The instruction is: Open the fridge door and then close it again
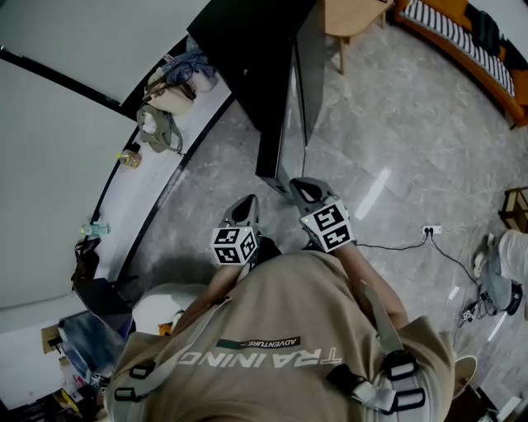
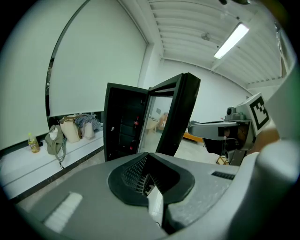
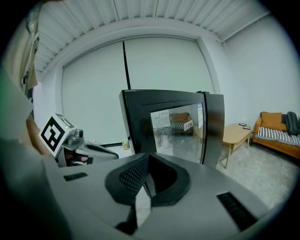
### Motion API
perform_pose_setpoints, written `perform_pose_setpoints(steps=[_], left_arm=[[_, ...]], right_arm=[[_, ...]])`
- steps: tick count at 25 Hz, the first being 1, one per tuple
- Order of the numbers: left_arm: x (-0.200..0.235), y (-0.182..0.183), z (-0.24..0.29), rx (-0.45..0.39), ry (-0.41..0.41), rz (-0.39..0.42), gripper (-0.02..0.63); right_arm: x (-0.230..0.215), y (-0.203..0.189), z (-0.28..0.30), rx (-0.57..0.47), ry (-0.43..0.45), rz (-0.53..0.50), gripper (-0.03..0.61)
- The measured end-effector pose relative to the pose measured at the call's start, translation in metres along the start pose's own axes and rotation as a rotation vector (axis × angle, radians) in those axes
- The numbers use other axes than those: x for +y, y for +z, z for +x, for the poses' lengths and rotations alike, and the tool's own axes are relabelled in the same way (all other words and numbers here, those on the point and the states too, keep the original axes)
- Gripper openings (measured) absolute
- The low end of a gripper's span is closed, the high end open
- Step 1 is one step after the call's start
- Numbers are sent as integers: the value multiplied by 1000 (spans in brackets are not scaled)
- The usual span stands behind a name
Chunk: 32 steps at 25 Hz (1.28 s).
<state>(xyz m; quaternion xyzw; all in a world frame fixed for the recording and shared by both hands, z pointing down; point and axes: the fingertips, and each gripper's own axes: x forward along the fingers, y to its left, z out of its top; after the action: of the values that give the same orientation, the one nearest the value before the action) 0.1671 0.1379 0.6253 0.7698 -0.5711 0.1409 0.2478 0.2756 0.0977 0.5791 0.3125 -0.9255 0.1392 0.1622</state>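
The door (image 1: 294,107) of the fridge (image 1: 247,49) stands swung open just ahead. It is a stiff glass-fronted slab, likely heavy but free on its hinge, best pushed at its free edge. Left claw (image 1: 245,206) and right claw (image 1: 307,191) are both closed, empty, and near it.

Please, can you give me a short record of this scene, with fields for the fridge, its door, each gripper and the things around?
fridge: black, beside the window ledge
fridge door: open, swung out toward the person
left gripper: jaws together, empty, short of the door
right gripper: jaws together, empty, near the door's edge, not gripping it
on the ledge: bags, small bottle
farther off: wooden table, orange sofa
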Motion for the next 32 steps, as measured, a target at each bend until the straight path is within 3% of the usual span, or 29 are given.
perform_pose_setpoints(steps=[9,26,32], left_arm=[[22,17,-4,-10,-26,45,0],[71,20,-7,23,-20,22,0],[114,17,-2,15,16,-7,0]], right_arm=[[7,13,11,5,9,-17,-5],[9,12,22,20,-50,31,-5],[9,12,40,24,-94,39,-5]])
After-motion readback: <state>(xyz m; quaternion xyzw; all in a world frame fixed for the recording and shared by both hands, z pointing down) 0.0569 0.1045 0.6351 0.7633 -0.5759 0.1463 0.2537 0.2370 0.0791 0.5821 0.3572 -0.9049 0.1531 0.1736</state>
